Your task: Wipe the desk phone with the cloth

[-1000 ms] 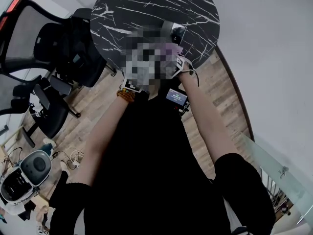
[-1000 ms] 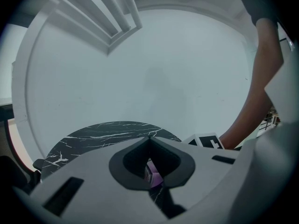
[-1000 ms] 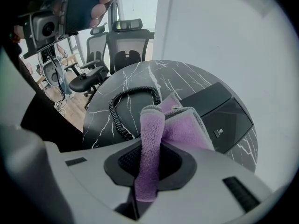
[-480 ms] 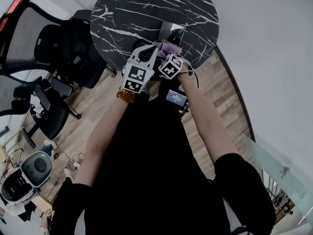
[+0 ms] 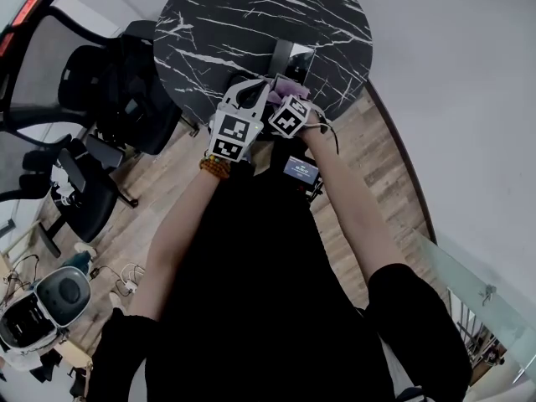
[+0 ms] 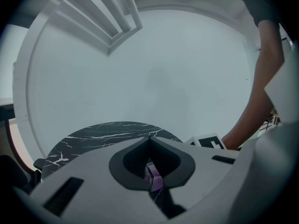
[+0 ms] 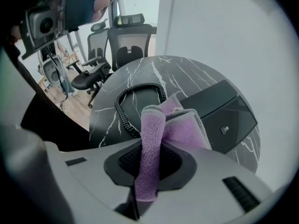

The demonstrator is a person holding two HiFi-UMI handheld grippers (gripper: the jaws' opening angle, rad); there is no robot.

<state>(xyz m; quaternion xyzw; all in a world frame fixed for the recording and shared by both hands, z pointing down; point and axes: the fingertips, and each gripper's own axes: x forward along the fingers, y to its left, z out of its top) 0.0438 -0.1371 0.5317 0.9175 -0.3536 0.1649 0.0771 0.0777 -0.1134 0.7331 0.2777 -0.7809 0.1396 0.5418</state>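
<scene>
1. The cloth [image 7: 183, 125], purple and fleecy, is pinched in the right gripper [image 7: 148, 164]. Its jaws are closed on one narrow fold. The rest bunches out past the fingertips toward the phone.
2. The phone [image 7: 219, 108] is a dark slab lying flat just beyond those fingertips, ahead and to their right. The cloth's far edge overlaps its near edge in the right gripper view, but I cannot tell whether they touch.
3. The phone's coiled cord [image 7: 133, 101] loops ahead and to the left of the same fingertips, close to the cloth.
4. The left gripper [image 6: 149, 139] has its jaws together at the tips. It sits just beside the right one and points up and away from the phone. A sliver of purple shows in the slit behind its tips, and it is unclear whether that is nipped or only seen through.
5. Everything rests on a round black marble table [image 5: 218, 23], with office chairs [image 5: 100, 82] beyond its edge.
6. Wiping appears not yet begun.
7. Risks, as I judge them:
   - The thin fold could pull free once the cloth drags.
   - The cord could snag the cloth or jaws.
   - With nothing steadying the phone, a push could slide it across the smooth top.
</scene>
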